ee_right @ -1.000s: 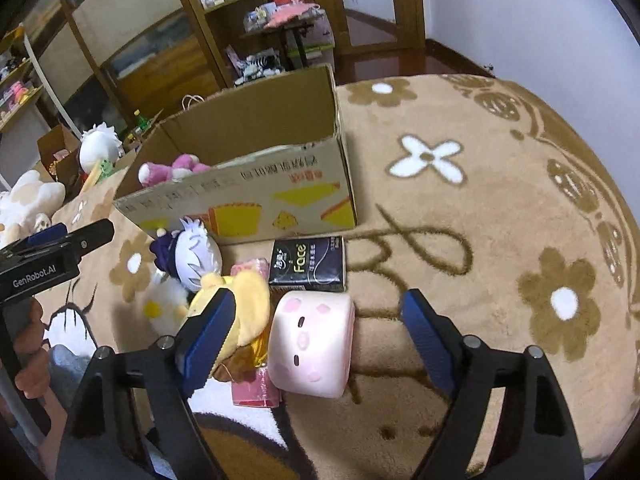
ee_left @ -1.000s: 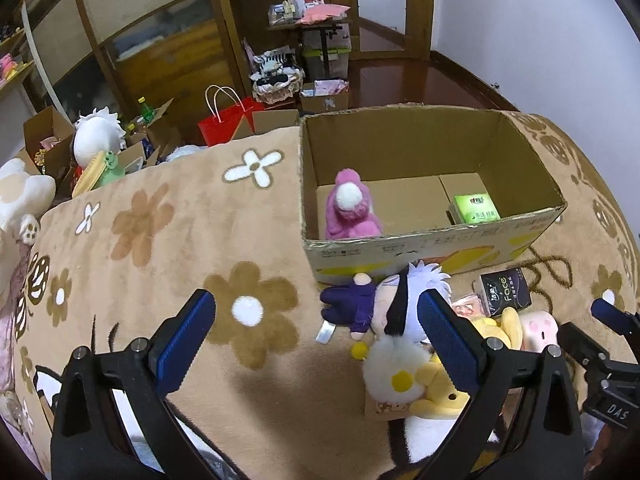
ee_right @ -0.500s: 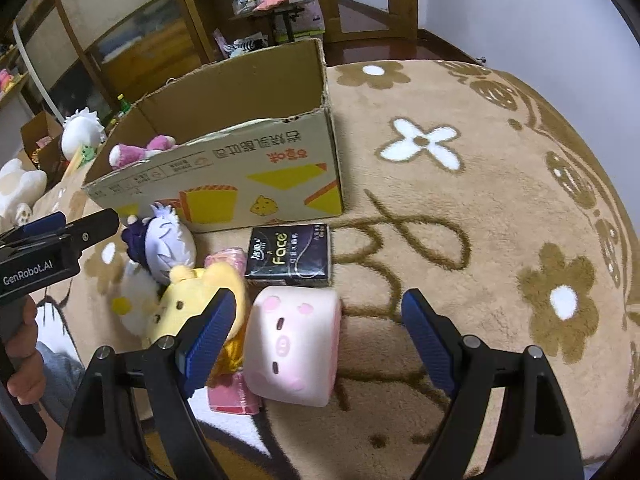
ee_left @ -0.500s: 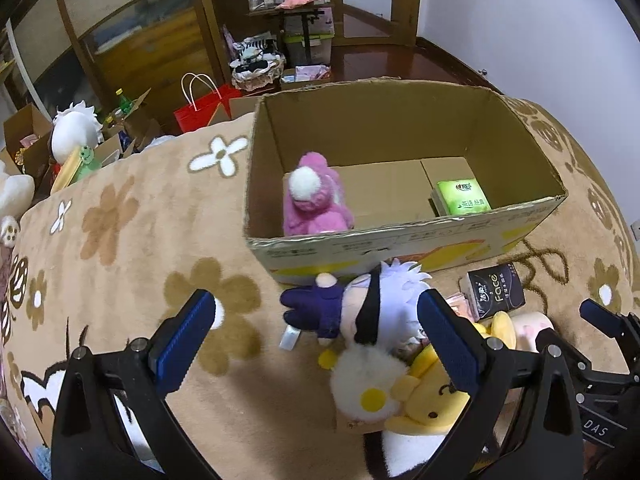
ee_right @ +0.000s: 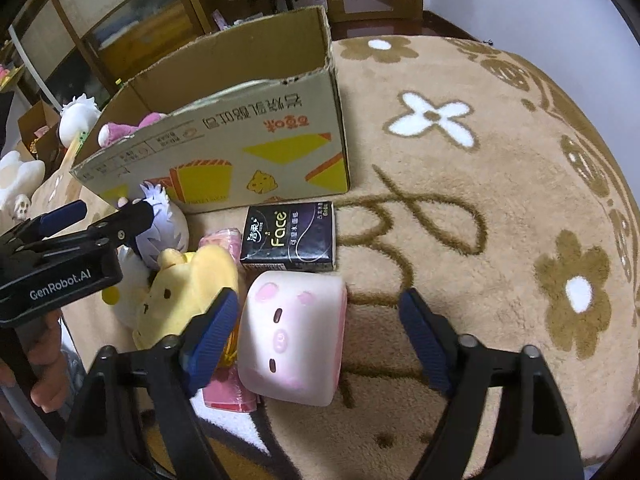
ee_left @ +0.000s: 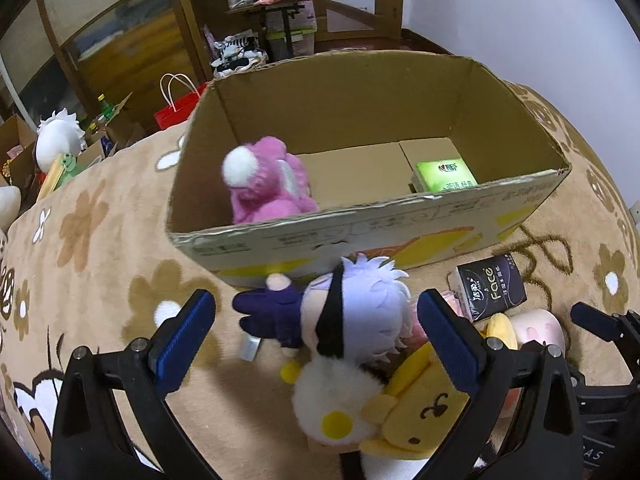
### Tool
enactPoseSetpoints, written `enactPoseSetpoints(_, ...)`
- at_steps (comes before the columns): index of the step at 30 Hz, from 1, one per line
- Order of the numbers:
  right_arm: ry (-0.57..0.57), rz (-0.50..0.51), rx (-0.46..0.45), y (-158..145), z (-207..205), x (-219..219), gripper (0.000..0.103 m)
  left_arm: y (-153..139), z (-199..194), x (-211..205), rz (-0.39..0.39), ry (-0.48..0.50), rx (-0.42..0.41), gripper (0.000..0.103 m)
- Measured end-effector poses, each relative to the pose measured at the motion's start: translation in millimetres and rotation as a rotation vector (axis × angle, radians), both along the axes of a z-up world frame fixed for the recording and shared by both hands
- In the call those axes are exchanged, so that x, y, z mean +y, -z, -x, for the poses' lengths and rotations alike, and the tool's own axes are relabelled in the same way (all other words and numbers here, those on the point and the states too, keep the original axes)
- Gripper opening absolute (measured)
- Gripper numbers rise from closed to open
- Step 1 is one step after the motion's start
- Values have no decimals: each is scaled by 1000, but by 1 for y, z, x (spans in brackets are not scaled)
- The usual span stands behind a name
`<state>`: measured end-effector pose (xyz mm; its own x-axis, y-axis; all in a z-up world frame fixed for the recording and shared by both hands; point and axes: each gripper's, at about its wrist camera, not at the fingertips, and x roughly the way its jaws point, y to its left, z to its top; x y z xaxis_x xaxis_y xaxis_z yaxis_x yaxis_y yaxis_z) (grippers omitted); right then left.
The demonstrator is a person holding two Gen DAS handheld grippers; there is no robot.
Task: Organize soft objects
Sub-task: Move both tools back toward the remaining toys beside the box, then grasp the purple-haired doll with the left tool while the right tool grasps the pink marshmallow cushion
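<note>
An open cardboard box (ee_left: pixel 400 216) (ee_right: pixel 248 152) holds a pink plush (ee_left: pixel 268 184) and a green tissue pack (ee_left: pixel 444 176). In front of it lie a white-haired blindfolded doll (ee_left: pixel 356 316), a white plush with a yellow spot (ee_left: pixel 332 404), a yellow plush (ee_right: pixel 188 288), a black "Face" tissue pack (ee_right: pixel 290 238) and a pink pig cube cushion (ee_right: pixel 296 336). My left gripper (ee_left: pixel 316 344) is open, fingers either side of the doll. My right gripper (ee_right: pixel 320 340) is open around the pig cushion.
Everything rests on a tan flower-patterned blanket (ee_right: pixel 480 200). A pink packet (ee_right: pixel 228 394) lies under the pig cushion. Behind are wooden cabinets, a red bag (ee_left: pixel 176 104), boxes and plush toys (ee_left: pixel 60 140) on the floor.
Both grippers have moved forward and down. The left now straddles the doll and the right now straddles the pig cushion. Both stay open.
</note>
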<state>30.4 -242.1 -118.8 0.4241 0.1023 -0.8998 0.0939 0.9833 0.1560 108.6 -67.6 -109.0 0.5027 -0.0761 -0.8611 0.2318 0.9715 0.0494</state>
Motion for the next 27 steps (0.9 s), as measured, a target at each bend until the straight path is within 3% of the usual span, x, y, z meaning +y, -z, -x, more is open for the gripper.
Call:
enactPoseSetpoints(6,-9,-8,15,3,-1,3,80,10,-3,-1,22,-10,24,100)
enactPoseSetpoints(14,11,-52,30,6,-4,-2,78,26,-10,-4,-16,-20,61,100)
enactPoseSetpoints(19,8,-69,21,5,-3,-4,63,33,-14,-6,-33,-14,64,100)
enactPoseSetpoints(23,-2,-101,33,8,-3,-2,58,36,-12,-9,-61,-9,50,100)
enactPoseSetpoints(25,-9,-117,46,10,-3,-2,48,37,-12,-10,-64,-5,45,100)
enactPoseSetpoints(27,-15,-107,48,10,-3,0,43,38,-11,-10,-56,-5,43,94)
